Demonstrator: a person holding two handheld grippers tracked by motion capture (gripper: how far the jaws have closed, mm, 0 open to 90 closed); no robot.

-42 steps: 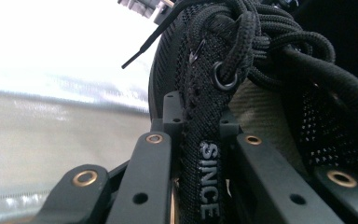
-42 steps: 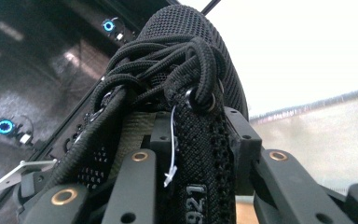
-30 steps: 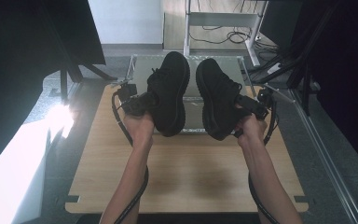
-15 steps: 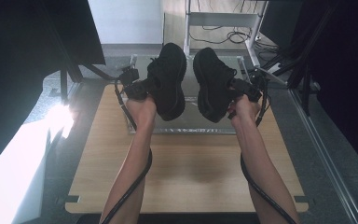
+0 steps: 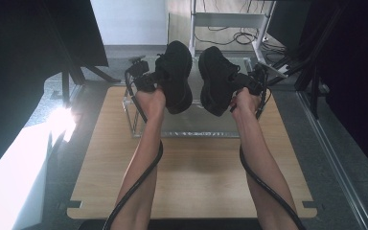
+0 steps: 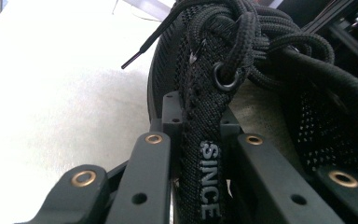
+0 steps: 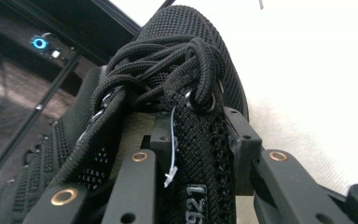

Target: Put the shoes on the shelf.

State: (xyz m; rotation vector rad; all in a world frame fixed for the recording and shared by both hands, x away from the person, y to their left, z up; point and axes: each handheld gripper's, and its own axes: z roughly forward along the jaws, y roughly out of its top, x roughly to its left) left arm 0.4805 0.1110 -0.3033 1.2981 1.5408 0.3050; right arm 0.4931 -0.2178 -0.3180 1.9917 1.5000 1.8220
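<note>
Wooden tabletop fills the near part of the high view, with both bare forearms reaching forward over it and a black cable trailing under each. Past the hands a clear plastic box sits across the table's far half. The left gripper holds the left black shoe raised above that box, sole toward the camera; in the left gripper view its jaws pinch the shoe's tongue, which carries the word SINCE, just below the knotted laces. The right gripper holds the right black shoe beside it, the two shoes close together, perhaps not quite touching. Its jaws clamp that tongue too, marked 921. Beyond stand a white frame and loose cables on the floor
</note>
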